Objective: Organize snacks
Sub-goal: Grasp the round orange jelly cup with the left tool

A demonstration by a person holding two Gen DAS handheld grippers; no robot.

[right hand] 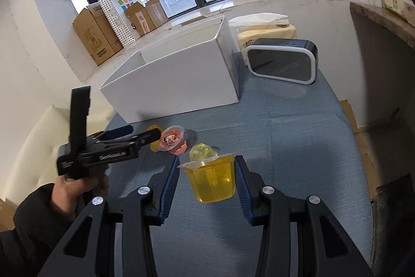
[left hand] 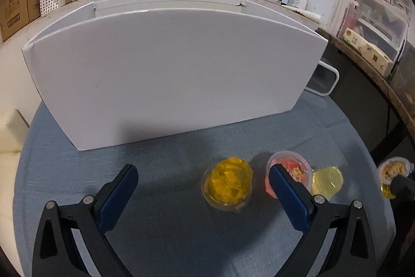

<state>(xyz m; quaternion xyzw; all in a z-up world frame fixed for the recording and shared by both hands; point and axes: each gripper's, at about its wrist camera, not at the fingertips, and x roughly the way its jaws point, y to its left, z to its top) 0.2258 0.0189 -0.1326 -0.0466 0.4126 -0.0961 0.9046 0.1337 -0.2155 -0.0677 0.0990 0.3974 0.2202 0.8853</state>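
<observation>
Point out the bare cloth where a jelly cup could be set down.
Bare cloth lies between the white box and the right gripper, stretching right below the speaker. More lies left of the yellow jelly cup, under the open left gripper. Crowded: around the red cup and pale cup.

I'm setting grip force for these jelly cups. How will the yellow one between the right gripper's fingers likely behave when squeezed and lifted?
The yellow jelly cup looks like thin clear plastic, so its wall probably flexes under a hard squeeze. Its sides taper downward and look glossy, so it may slip down between the right gripper pads. Filled with gel, it is likely heavy for its size, and its film lid could buckle.
</observation>
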